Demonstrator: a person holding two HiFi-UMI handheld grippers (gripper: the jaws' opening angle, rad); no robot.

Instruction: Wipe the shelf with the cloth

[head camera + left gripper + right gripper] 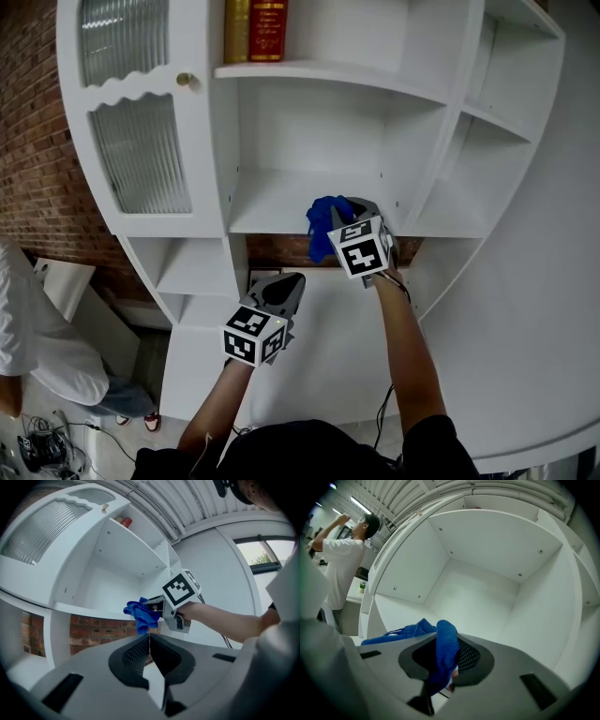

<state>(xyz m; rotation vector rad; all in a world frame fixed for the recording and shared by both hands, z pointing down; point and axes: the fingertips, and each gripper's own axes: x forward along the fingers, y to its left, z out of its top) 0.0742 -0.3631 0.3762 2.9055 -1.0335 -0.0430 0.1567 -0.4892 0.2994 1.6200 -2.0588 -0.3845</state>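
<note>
Head view. The right gripper (345, 214) reaches into the middle open compartment of a white shelf unit (309, 131). Its fingers are pinched on a blue cloth (323, 225), which sits at the front edge of that compartment's shelf board (267, 202), with part of it hanging below the board's lip. The left gripper (284, 287) is held lower and to the left, in front of the unit and apart from the cloth.

Right gripper view. A fold of the cloth stands upright between the two grey fingers (471, 656), which are closed onto it from both sides. The rest of the fabric trails off to the left. Beyond the jaws lie the white back wall and side walls of the compartment.

Left gripper view. The fingers (131, 656) are pressed together at their tips, with only a thin seam between them, and nothing is held there. They point up toward the right gripper and the hanging cloth.

Surroundings. Two books (255, 28) stand on the board above. A door with ribbed glass (136, 155) and a small knob (185, 80) closes the left part of the unit. A brick wall (28, 141) shows behind it. A person in a white shirt (342, 564) stands at the left.
</note>
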